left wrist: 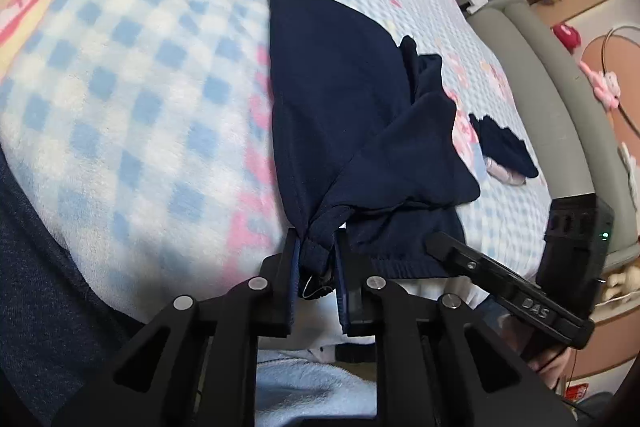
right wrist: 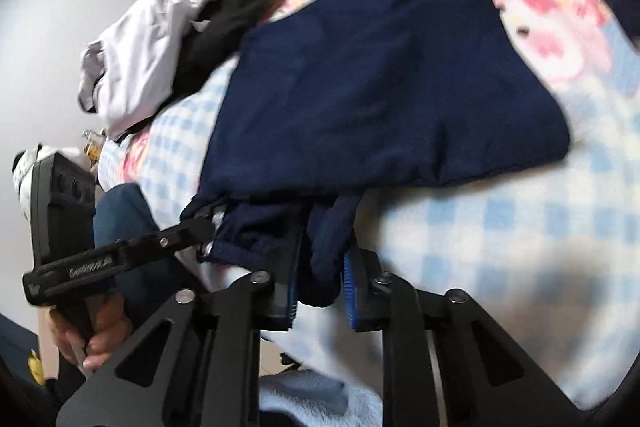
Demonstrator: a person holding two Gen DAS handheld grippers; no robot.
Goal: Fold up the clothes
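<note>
One navy blue fabric garment (left wrist: 340,99) lies spread on the bed's blue-and-white checked blanket (left wrist: 120,99). Two claws grip its near waistband edge: left claw (left wrist: 316,259) pinched onto a bunched corner, right claw (right wrist: 320,267) clamped on a fold. One pile of white and black clothes (right wrist: 160,39) sits beyond.

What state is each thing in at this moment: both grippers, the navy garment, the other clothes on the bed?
left gripper: shut on the navy garment's bunched waistband edge.
right gripper: shut on a fold of the same garment.
navy garment: partly folded, lying on the checked blanket, near end gripped.
white and black clothes: crumpled in a heap, unfolded.
small navy piece: lying apart, untouched.
</note>
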